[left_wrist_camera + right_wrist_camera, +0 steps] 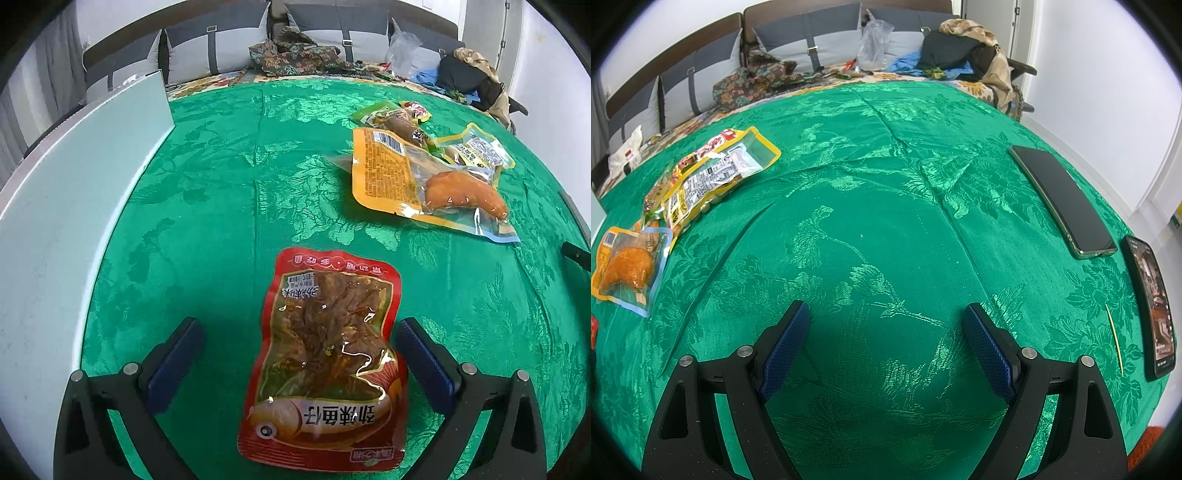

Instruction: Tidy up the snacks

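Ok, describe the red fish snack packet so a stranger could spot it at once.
On the green patterned tablecloth, look nearest the left gripper, whose open blue-padded fingers straddle the flat red plastic fish snack packet. It lies alone, apart from the pile of yellow-edged snack packets farther back. Only it is red, with a golden fish drawing and a clear window showing brown dried fish.

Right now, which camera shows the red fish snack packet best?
The left wrist view: the red fish snack packet lies whole between the open left gripper fingers. The right wrist view catches only a red sliver at its left edge, possibly that packet.
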Available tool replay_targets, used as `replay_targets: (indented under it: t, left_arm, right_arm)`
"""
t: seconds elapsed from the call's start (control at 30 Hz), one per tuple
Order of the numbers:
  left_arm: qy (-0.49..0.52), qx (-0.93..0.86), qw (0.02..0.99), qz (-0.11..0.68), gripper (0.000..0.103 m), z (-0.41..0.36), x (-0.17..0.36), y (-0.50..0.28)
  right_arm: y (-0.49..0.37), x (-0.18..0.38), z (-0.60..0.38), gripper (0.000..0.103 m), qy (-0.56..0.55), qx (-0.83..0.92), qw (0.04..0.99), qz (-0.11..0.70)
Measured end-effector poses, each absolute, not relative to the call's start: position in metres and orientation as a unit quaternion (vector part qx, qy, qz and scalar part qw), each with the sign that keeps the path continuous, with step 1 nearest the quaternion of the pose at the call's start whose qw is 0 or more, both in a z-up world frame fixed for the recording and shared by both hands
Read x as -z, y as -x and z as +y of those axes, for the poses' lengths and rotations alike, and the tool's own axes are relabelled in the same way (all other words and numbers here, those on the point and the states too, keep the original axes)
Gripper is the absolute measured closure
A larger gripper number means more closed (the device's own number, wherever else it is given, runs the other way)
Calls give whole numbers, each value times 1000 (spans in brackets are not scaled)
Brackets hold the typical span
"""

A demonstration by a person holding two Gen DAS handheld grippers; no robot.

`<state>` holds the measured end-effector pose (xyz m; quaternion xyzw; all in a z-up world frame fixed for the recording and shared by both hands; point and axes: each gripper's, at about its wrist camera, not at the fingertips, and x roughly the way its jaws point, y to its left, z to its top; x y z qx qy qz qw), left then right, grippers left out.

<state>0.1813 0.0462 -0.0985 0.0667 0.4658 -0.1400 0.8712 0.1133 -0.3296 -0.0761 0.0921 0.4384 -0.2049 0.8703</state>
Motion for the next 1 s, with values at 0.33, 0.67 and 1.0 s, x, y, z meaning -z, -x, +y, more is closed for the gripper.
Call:
replay_targets:
  t: [0.33,0.67,1.0]
  left_arm:
    - [-86,154,890,420,56,41,90,-167]
    - [-21,166,882,440,89,66,76,-167]
    - [-78,218,856,461,5,69,75,-171]
  right_arm:
    - [-128,44,-278,17,-77,-17,912,402]
    - [-263,64,-114,15,258,-218,802,492]
    - [-251,27,-180,101,48,-182,792,581]
